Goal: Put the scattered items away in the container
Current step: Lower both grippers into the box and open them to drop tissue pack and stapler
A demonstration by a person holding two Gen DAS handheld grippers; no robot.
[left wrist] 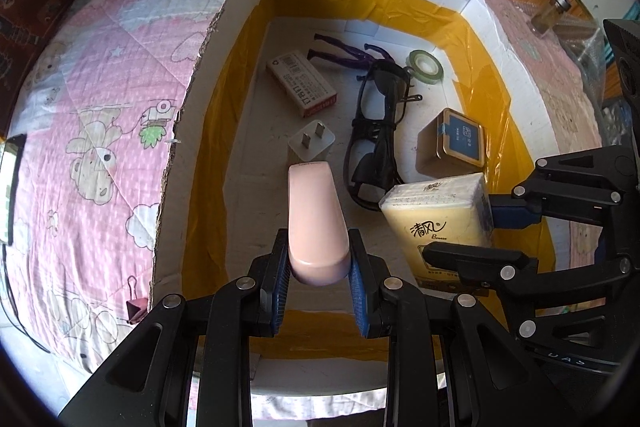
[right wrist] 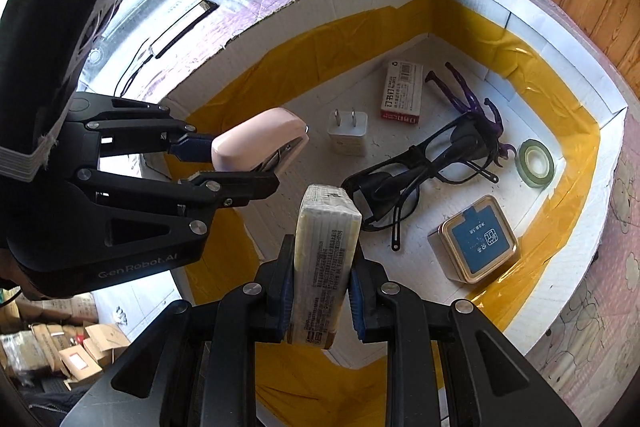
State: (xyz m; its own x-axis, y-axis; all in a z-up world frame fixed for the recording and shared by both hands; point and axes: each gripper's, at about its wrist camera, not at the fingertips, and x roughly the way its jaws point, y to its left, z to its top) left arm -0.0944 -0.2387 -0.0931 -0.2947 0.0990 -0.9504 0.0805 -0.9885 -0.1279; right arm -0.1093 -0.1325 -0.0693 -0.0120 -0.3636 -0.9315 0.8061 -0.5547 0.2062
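Observation:
My left gripper [left wrist: 319, 269] is shut on a pink stapler [left wrist: 316, 219] and holds it over the near part of the white cardboard box [left wrist: 224, 39]. My right gripper [right wrist: 322, 297] is shut on a yellow tissue pack [right wrist: 324, 263], also above the box, to the right of the stapler. In the right wrist view the left gripper [right wrist: 236, 167] and stapler [right wrist: 260, 141] are at left; in the left wrist view the right gripper [left wrist: 472, 231] and tissue pack [left wrist: 440, 215] are at right.
On the box floor lie a staple box [left wrist: 302, 83], a white plug [left wrist: 312, 143], black glasses [left wrist: 380, 131], a purple figure [left wrist: 352, 53], a green tape roll [left wrist: 425, 63] and a square tin [left wrist: 452, 147]. A pink quilt [left wrist: 100, 107] surrounds the box. A pink binder clip [left wrist: 135, 307] lies on the quilt, and a glass jar [left wrist: 554, 13] stands at far right.

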